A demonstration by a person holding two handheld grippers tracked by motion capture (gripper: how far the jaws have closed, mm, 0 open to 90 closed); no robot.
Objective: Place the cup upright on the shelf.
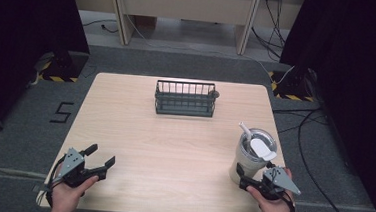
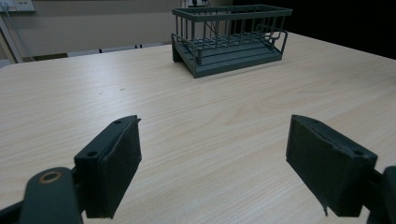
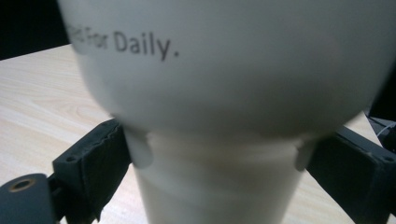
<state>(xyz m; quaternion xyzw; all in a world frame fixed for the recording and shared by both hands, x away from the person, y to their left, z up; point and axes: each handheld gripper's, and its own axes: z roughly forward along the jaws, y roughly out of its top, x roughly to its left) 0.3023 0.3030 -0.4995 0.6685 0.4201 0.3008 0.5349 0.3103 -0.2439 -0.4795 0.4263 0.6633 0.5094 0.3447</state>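
Note:
A white tumbler [image 1: 252, 155] with a lid and a straw stands near the table's right front corner. In the right gripper view the tumbler [image 3: 233, 93] is very close, printed "For Daily.". My right gripper [image 1: 251, 179] has a jaw pressed against each side of its narrow base, so the right gripper [image 3: 219, 168] is shut on it. The tumbler is upright on the table. My left gripper [image 1: 101, 155] rests at the front left, open. In its own view the left gripper [image 2: 212, 154] has bare wood between the jaws.
A dark green wire rack [image 1: 185, 98] stands at the far middle of the wooden table [image 1: 172, 155], and the rack [image 2: 231, 39] looks empty. Cables lie on the floor to the right.

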